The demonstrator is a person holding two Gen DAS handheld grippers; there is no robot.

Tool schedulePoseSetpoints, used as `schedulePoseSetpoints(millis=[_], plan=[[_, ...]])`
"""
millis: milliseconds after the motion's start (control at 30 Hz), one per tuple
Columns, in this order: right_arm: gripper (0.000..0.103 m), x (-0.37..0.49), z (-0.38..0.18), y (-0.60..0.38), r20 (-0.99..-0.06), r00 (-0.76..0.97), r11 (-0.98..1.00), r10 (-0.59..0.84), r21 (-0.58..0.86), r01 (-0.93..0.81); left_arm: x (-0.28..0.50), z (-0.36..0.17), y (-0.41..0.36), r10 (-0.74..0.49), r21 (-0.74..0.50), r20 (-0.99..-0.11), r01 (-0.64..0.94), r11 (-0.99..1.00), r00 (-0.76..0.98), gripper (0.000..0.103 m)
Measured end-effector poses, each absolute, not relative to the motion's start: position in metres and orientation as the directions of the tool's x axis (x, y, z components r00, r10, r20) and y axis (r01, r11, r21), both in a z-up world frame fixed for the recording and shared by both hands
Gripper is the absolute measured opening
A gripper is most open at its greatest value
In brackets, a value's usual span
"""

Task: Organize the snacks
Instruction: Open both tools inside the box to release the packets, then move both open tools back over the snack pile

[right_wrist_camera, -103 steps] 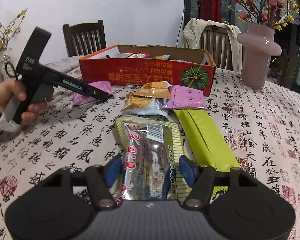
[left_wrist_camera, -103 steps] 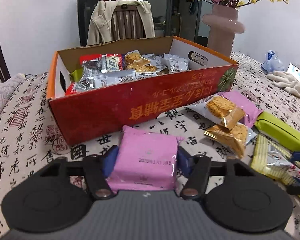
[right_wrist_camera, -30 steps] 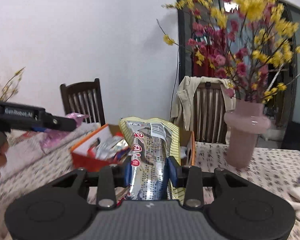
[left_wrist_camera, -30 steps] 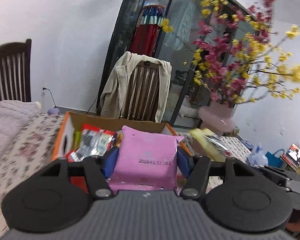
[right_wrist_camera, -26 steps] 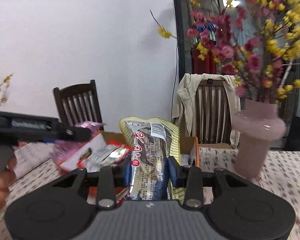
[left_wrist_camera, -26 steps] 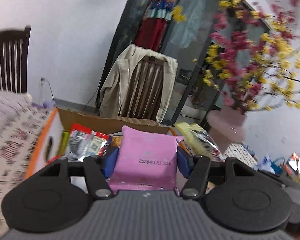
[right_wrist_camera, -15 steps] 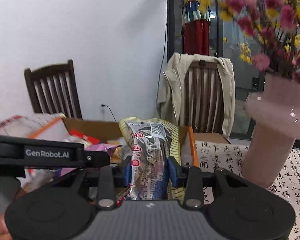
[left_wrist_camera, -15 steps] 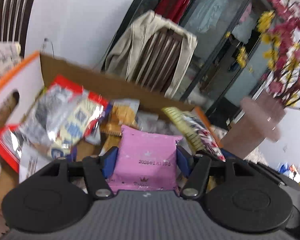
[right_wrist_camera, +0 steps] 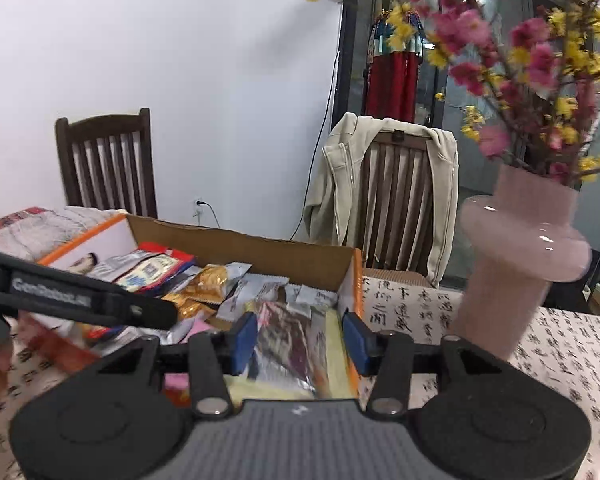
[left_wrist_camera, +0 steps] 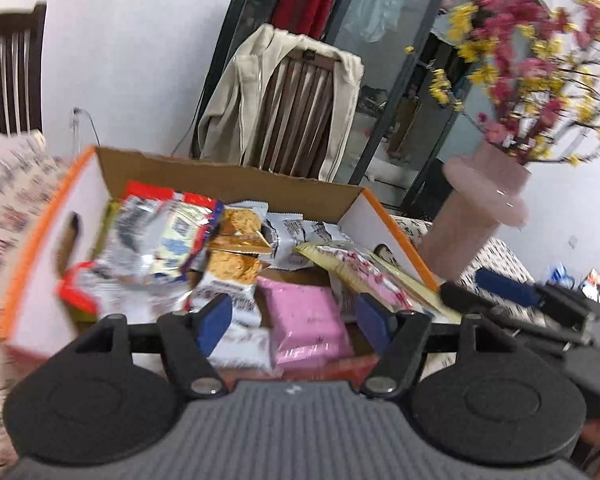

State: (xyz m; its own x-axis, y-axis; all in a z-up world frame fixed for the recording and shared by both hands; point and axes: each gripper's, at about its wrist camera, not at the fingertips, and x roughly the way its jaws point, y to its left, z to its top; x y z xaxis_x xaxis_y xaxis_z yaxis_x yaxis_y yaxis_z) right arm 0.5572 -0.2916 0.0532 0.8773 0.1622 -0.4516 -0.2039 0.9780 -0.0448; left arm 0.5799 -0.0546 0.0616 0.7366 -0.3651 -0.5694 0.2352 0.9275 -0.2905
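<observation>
Left gripper [left_wrist_camera: 294, 322] jaws opening, pink foil snack packet [left_wrist_camera: 308, 326] loose between them inside orange cardboard box [left_wrist_camera: 40, 232]; right gripper [right_wrist_camera: 300, 342] opening over yellow-striped snack bag [right_wrist_camera: 288, 344]. Advice: clear pads fully, withdraw straight above box.

Blurred "GenRobot.AI" lettering runs along the left tongs [right_wrist_camera: 152, 314] black arm.

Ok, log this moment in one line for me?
left gripper: opening, pink packet released in box | right gripper: opening, yellow-edged packet dropping into box
</observation>
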Motion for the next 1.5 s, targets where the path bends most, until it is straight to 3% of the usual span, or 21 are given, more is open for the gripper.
schedulePoseSetpoints(millis=[100,200,300,533,933,1200,1500], plan=[[0.047,0.522,0.072,-0.3,-0.427,0.889,0.979,0.164,-0.039,-0.199,0.537,0.074,-0.046,-0.297,-0.177,-0.553,0.239,0.955,0.779,0.071],[0.053,0.476,0.088,-0.306,-0.405,0.896,0.978,0.181,-0.025,-0.208,0.491,0.076,-0.037,-0.214,-0.055,-0.55,0.22,0.974,0.807,0.071],[0.055,0.43,0.095,-0.311,-0.389,0.899,0.977,0.201,0.008,-0.214,0.437,0.079,-0.023,-0.189,-0.012,-0.547,0.218,0.976,0.816,0.071],[0.06,0.31,0.097,-0.316,-0.333,0.917,0.975,0.222,0.044,-0.22,0.316,0.083,0.02,-0.2,-0.076,-0.514,0.188,0.979,0.834,0.075],[0.063,0.159,0.062,-0.307,-0.37,0.905,0.978,0.209,0.093,-0.188,0.16,0.053,0.038,-0.149,-0.074,-0.515,0.129,0.989,0.844,0.077],[0.064,0.096,0.048,-0.301,-0.394,0.894,0.977,0.213,0.086,-0.195,0.108,0.041,0.046,-0.131,-0.063,-0.534,0.116,0.991,0.835,0.077],[0.067,0.06,0.045,-0.303,-0.389,0.901,0.982,0.191,0.069,-0.178,0.099,0.045,0.029,-0.188,-0.064,-0.525,0.181,0.981,0.83,0.077]])
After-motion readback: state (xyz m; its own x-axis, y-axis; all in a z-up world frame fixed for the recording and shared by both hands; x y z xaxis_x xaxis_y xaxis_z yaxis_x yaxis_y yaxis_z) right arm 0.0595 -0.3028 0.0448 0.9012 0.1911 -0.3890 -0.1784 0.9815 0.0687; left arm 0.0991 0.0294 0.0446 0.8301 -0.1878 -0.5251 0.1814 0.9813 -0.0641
